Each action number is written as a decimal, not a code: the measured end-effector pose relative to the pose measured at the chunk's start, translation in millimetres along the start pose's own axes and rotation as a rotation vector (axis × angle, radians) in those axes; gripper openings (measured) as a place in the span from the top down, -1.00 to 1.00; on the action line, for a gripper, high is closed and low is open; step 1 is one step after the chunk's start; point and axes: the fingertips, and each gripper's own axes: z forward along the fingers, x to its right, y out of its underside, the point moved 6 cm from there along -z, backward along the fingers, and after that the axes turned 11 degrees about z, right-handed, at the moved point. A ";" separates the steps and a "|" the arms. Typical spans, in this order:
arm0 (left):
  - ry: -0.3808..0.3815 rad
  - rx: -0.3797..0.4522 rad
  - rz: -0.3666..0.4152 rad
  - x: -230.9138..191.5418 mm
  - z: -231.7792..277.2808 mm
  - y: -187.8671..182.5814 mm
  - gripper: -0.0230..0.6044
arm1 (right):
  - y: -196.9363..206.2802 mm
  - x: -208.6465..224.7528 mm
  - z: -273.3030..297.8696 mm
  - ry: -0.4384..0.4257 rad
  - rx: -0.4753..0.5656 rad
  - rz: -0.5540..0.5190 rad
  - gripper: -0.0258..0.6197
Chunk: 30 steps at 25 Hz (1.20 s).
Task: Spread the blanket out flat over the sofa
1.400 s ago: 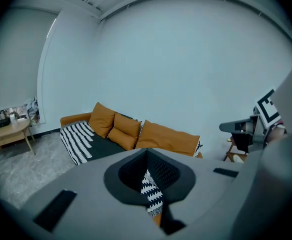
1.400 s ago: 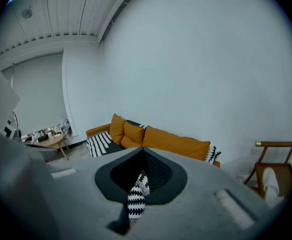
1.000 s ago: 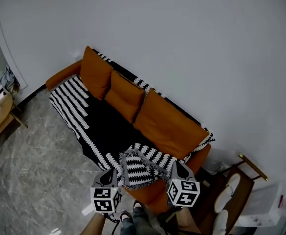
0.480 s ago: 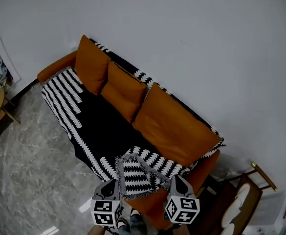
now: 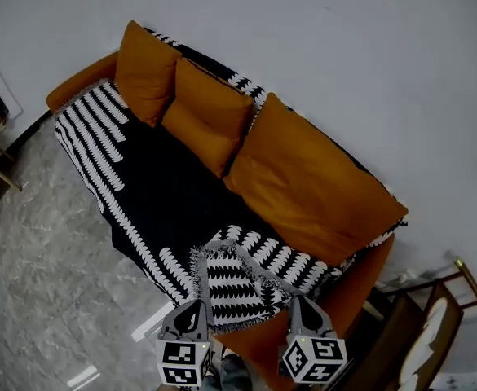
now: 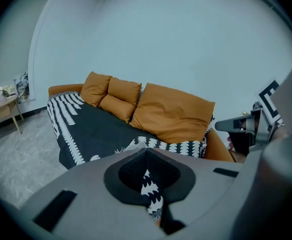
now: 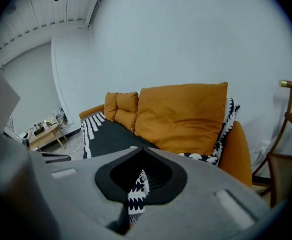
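Black-white blanket (image 5: 165,194) | pinched by left claw (image 5: 193,308), right claw (image 5: 301,306) | over sofa (image 5: 79,88)

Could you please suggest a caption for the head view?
Left gripper and right gripper each pinch the folded-back edge of the black-and-white blanket at the front of the orange sofa.

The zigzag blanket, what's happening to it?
A person is holding a gripper in each hand. The left gripper and the right gripper are each shut on an edge of the black-and-white blanket. Most of it lies over the seat of the orange sofa. The part they hold is folded back at the end nearest the person, so it is not flat yet.
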 end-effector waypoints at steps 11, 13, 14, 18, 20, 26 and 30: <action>0.000 0.005 -0.021 -5.4 17.6 22.6 0.92 | 23.0 21.9 15.5 0.063 -0.026 0.031 0.91; -0.003 0.014 -0.028 -5.6 17.9 23.1 0.92 | 23.4 22.9 14.9 0.064 -0.028 0.028 0.91; -0.006 0.014 -0.030 -5.7 18.3 23.6 0.92 | 23.6 23.4 14.8 0.063 -0.029 0.026 0.91; -0.009 0.010 -0.032 -6.8 24.9 25.0 0.92 | 23.4 27.5 17.6 0.062 -0.030 0.021 0.91; -0.002 0.006 -0.031 -7.5 28.1 25.6 0.92 | 23.6 28.7 19.1 0.062 -0.030 0.024 0.91; 0.033 -0.001 -0.026 -9.4 35.8 26.2 0.92 | 27.2 31.5 21.6 0.064 -0.042 0.047 0.91; 0.089 -0.022 -0.024 -10.7 40.9 24.7 0.71 | 28.1 32.8 23.1 0.071 -0.051 0.058 0.91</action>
